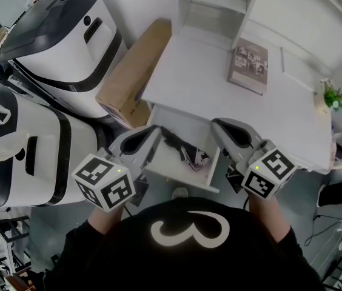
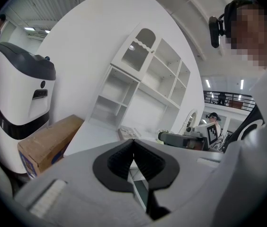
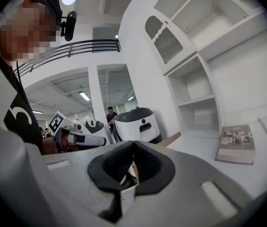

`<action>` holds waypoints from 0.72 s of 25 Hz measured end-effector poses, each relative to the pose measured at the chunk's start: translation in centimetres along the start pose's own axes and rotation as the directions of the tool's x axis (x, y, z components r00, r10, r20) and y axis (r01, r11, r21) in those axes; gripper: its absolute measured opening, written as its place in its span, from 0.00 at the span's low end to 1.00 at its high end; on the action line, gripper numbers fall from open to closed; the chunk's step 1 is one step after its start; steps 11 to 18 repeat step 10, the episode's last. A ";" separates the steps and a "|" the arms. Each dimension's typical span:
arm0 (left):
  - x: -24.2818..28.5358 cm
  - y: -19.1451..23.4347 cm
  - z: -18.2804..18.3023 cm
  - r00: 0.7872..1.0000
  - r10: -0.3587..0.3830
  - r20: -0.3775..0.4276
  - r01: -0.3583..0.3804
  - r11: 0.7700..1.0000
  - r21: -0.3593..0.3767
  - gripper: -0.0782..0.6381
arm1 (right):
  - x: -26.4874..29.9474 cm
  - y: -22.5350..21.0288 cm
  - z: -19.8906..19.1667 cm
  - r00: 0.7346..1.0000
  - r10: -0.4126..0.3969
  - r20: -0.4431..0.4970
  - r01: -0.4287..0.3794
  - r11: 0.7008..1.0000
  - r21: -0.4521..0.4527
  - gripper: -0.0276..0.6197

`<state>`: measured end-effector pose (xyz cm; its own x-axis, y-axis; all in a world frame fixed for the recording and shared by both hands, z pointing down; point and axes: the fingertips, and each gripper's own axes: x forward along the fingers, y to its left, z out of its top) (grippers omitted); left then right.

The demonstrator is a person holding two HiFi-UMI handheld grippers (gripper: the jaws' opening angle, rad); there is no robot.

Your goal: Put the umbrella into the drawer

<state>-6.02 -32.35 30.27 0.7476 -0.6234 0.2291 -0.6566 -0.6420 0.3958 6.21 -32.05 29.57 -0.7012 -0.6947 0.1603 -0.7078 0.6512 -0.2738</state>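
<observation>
Below the front edge of the white table [image 1: 207, 83], a drawer [image 1: 180, 176] stands pulled out, and the umbrella [image 1: 186, 151] lies inside it, folded, dark with a pinkish patterned part toward the drawer's near right corner. Both grippers hang over the drawer, one at each side, and neither touches the umbrella. The left gripper [image 1: 157, 128] is above the drawer's left wall. In the left gripper view the left gripper [image 2: 133, 141] has its black pads clenched tip to tip with nothing between them. The right gripper [image 1: 216, 124] is above the drawer's right wall, and the right gripper view shows the right gripper [image 3: 133, 143] pressed together in the same way and holding nothing. Each gripper's marker cube sits close to the person's black shirt at the bottom of the head view. On the table top a book [image 1: 248, 65] lies flat, well apart from the drawer, and a small green plant [image 1: 332, 97] stands near the table's right end. A white shelf unit [image 1: 213, 5] rises behind the table. A cardboard box [image 1: 136, 71] leans beside the table's left end, and past it stand two white machines with dark trim [image 1: 62, 38].
</observation>
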 end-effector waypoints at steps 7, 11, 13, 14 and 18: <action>0.4 -0.3 0.0 1.000 0.007 -0.013 -0.007 1.000 0.011 0.12 | -0.5 -0.8 -0.5 1.000 -0.019 -0.005 0.019 1.000 0.015 0.05; 0.5 0.0 0.1 1.000 0.014 -0.016 -0.014 1.000 0.012 0.12 | -0.5 -1.0 -0.6 1.000 -0.026 -0.005 0.026 0.999 0.018 0.05; 0.5 0.0 0.1 1.000 0.014 -0.016 -0.014 1.000 0.012 0.12 | -0.5 -1.0 -0.6 1.000 -0.026 -0.005 0.026 0.999 0.018 0.05; 0.5 0.0 0.1 1.000 0.014 -0.016 -0.014 1.000 0.012 0.12 | -0.5 -1.0 -0.6 1.000 -0.026 -0.005 0.026 0.999 0.018 0.05; 0.5 0.0 0.1 1.000 0.014 -0.016 -0.014 1.000 0.012 0.12 | -0.5 -1.0 -0.6 1.000 -0.026 -0.005 0.026 0.999 0.018 0.05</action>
